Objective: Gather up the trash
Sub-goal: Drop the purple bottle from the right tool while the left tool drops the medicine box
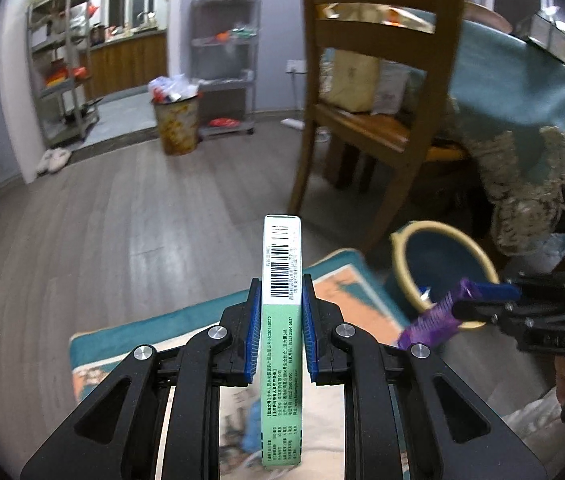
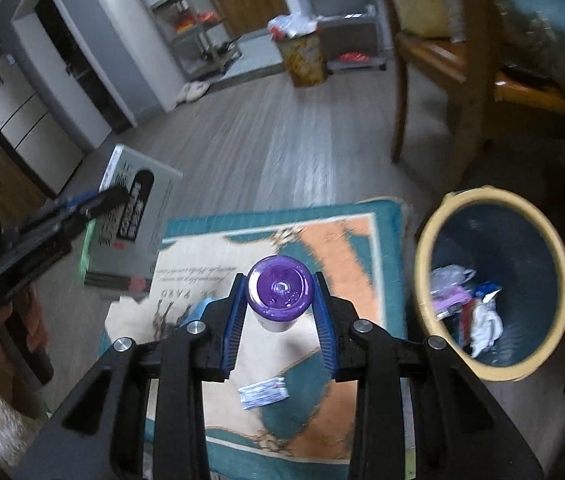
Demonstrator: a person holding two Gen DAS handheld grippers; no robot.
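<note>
Only rightward: trash (image 2: 478, 312) inside bin (image 2: 426, 248)

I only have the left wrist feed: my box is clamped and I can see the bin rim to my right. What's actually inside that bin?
Observer: The right wrist view looks down into the bin: crumpled white paper, a clear wrapper and some pink and blue scraps lie at the bottom.
Operator: Is the right gripper carrying anything solid?
Observer: Yes. The right gripper is shut on a purple bottle, seen end-on from its base.
Operator: Anything left on the mat?
Observer: A small silvery packet lies on the mat, below the bottle in the picture.
Operator: How does my box look from there?
Observer: The box shows a grey printed face, held in the left gripper over the floor just off the mat's edge.
</note>
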